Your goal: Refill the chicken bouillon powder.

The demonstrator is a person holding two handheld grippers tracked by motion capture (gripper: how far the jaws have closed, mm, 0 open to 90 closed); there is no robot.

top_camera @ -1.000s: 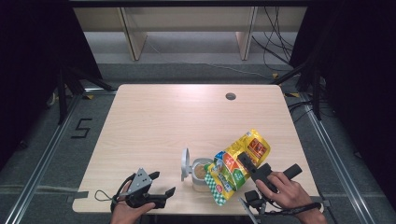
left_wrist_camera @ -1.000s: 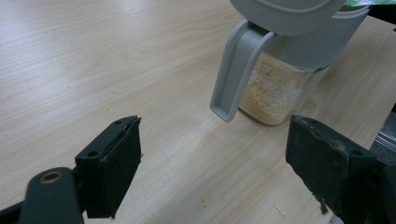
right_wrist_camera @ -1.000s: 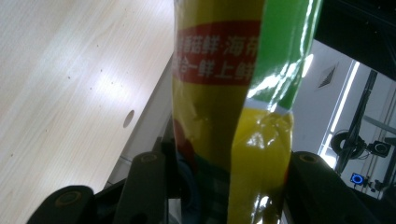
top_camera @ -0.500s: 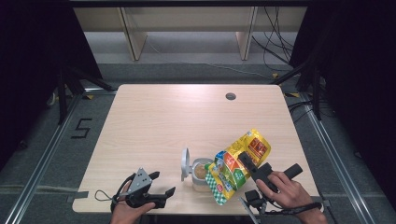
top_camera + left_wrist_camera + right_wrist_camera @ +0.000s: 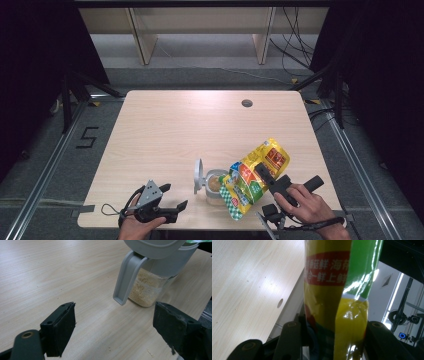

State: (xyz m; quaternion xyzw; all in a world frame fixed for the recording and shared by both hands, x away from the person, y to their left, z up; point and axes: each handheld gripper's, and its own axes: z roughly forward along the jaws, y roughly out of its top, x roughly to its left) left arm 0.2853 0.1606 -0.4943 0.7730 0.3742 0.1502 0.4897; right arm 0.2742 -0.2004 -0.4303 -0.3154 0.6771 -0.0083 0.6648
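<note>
High view: my right gripper (image 5: pixel 265 175) is clamped on a yellow-and-green seasoning pouch (image 5: pixel 252 177), tilted with its lower end over the open clear jar (image 5: pixel 216 186) near the table's (image 5: pixel 175 130) front edge, right of centre. The jar's grey flip lid (image 5: pixel 198 176) stands open on its left. My left gripper (image 5: pixel 165 200) rests by the front-left edge, jaws apart, holding nothing.

Left gripper view: jaws wide apart, aimed at the jar, which is part-filled with pale granules (image 5: pixel 146 291); the lid's tab (image 5: pixel 125 280) hangs toward me.

Right gripper view: the pouch (image 5: pixel 332 290) sits pinched between the jaws, table beyond.

Judgement: pouring is in hand. I'd keep the pouch mouth centred over the opening and tilt slowly. The upright lid crowds the left side. The jar is unsupported, so the left gripper could steady it.
</note>
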